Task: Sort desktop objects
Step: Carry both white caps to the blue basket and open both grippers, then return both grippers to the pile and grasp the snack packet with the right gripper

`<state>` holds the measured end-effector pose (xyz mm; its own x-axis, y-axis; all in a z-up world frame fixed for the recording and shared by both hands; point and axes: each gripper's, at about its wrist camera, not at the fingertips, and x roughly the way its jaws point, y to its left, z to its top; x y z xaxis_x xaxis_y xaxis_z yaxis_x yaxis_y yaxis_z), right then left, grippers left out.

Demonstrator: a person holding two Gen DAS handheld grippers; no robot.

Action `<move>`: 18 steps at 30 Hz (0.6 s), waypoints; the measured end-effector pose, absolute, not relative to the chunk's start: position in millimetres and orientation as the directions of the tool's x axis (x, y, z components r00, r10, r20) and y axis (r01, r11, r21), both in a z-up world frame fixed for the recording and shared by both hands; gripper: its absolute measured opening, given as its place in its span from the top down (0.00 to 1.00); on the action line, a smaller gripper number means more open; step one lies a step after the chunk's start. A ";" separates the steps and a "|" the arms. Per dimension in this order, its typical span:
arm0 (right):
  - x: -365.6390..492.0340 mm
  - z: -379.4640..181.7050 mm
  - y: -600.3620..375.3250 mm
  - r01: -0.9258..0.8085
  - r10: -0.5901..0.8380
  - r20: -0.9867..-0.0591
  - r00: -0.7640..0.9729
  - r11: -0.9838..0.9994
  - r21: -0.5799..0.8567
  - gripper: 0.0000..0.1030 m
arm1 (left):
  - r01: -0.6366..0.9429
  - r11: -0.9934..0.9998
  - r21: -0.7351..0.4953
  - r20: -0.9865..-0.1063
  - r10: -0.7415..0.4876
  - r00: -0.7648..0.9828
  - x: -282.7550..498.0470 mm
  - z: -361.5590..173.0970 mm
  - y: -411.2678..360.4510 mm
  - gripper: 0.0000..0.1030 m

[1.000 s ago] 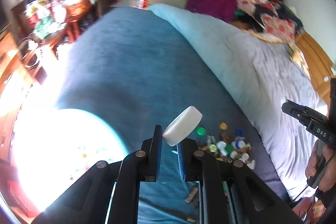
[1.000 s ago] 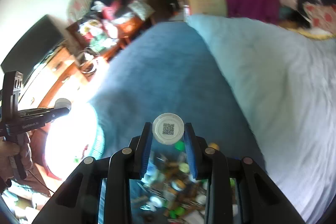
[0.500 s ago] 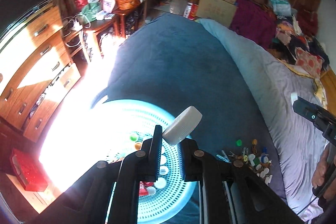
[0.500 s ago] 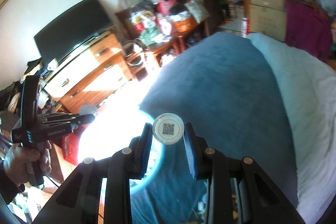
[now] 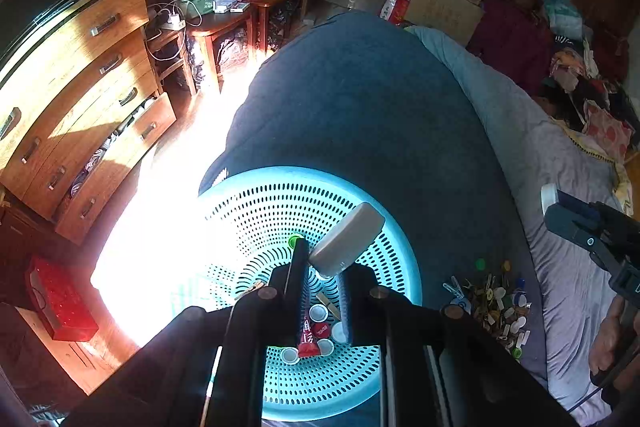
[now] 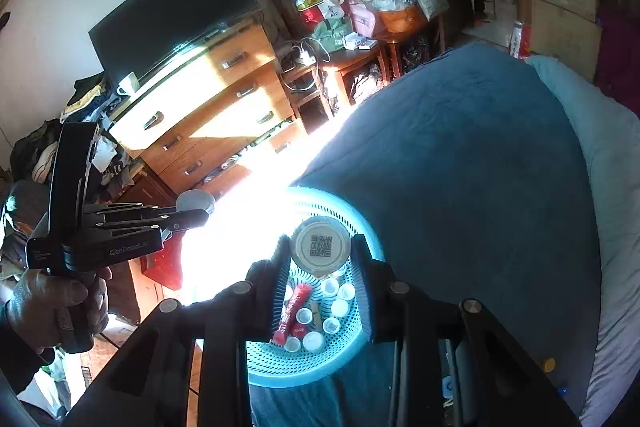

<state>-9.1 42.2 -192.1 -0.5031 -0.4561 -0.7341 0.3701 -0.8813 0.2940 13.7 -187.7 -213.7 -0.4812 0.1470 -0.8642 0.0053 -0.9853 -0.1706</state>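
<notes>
My left gripper (image 5: pixel 323 269) is shut on a large white cap (image 5: pixel 347 239), held tilted above the turquoise perforated basket (image 5: pixel 384 251). My right gripper (image 6: pixel 321 259) is shut on a white cap with a QR code (image 6: pixel 321 244), held over the same basket (image 6: pixel 370 235). The basket holds several white caps (image 6: pixel 339 307) and a red sachet (image 6: pixel 292 313). A pile of small caps and clips (image 5: pixel 494 301) lies on the dark blue blanket (image 5: pixel 360 99) to the right of the basket. The left gripper also shows in the right wrist view (image 6: pixel 196 209).
The basket sits at the bed's near left corner, beside a sunlit floor. A wooden chest of drawers (image 5: pixel 76 95) with a TV stands to the left. A cluttered side table (image 5: pixel 224 15) is behind it. A grey sheet (image 5: pixel 560 163) covers the bed's right side.
Both grippers have swung left from the pile of small items to above the basket, each carrying its cap. Neither has let go.
</notes>
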 end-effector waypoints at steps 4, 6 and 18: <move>-10.9 -193.3 40.9 0.368 -0.466 -0.735 -0.492 -0.877 0.309 0.70 | 0.014 -0.986 -0.167 -0.872 0.141 -0.469 15.3 -217.3 -179.9 0.70; -10.6 -193.6 40.2 0.364 -0.468 -0.732 -0.495 -0.877 0.315 0.68 | 0.039 -0.988 -0.148 -0.869 0.111 -0.483 17.4 -218.0 -183.7 0.47; 11.8 -198.5 73.6 0.300 -0.430 -0.727 -0.535 -0.902 0.312 0.48 | -0.010 -0.987 -0.159 -0.879 0.146 -0.454 21.0 -232.2 -156.5 0.45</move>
<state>11.8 73.6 -198.5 -0.5350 -0.4296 -0.7275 0.3003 -0.9015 0.3116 21.0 -156.5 -232.2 -0.4536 0.1461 -0.8792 -0.0098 -0.9872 -0.1590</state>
